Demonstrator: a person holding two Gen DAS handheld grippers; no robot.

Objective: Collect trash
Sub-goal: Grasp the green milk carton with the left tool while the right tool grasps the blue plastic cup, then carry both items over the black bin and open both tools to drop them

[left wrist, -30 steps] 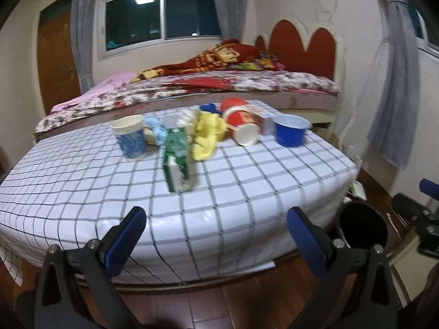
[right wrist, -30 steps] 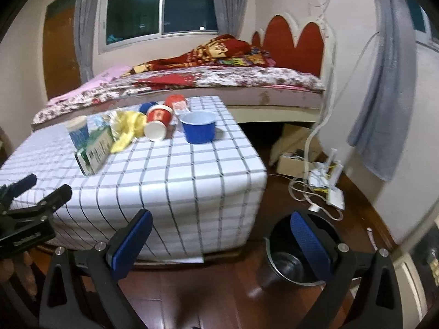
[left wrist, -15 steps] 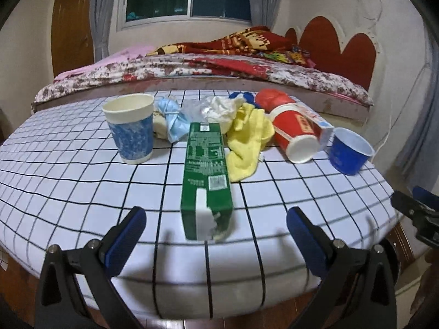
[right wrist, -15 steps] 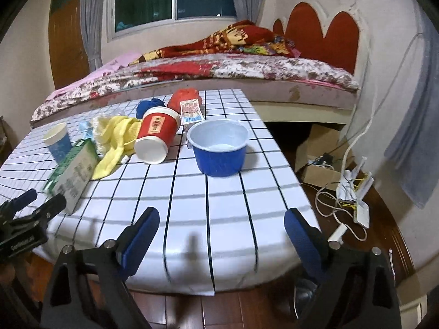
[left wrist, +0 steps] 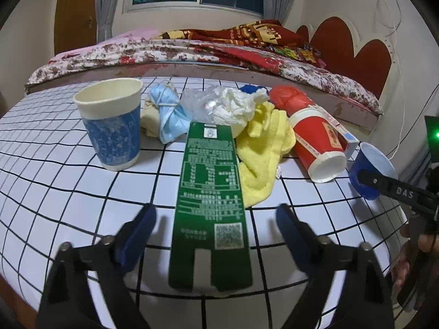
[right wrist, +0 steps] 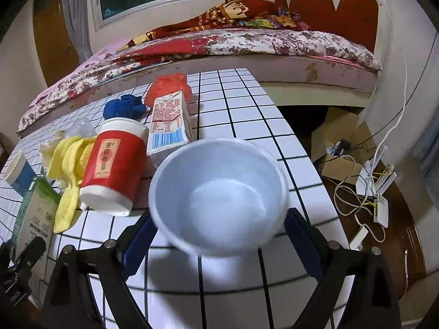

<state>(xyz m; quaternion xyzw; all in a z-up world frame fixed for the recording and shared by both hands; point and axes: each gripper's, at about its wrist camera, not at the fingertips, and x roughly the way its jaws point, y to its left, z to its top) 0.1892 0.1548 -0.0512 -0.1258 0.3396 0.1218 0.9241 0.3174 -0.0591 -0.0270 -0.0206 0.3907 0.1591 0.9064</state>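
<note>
2 tongs of mine stand spread wide with nothing gripped: my left gripper [left wrist: 215,226] straddles the green carton [left wrist: 210,203] lying flat at the table's [left wrist: 55,192] near edge, pads clear of its sides. My right gripper [right wrist: 219,235] flanks the blue bowl [right wrist: 219,194] near the table's right edge, without clear contact. Beside the bowl lies the tipped red cup [right wrist: 114,174], partly on the yellow cloth [right wrist: 67,175].

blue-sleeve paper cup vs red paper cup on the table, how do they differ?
Pose: the blue-sleeve cup stands upright, mouth up; the red cup lies on its side, base toward the left wrist camera.
Colour: the blue-sleeve cup has a blue patterned wrap below a cream rim; the red cup is red with a label.
Neighbours: the red cup lies against the yellow cloth; the blue-sleeve cup stands apart.
Both sit ungripped on the checked table.
</note>
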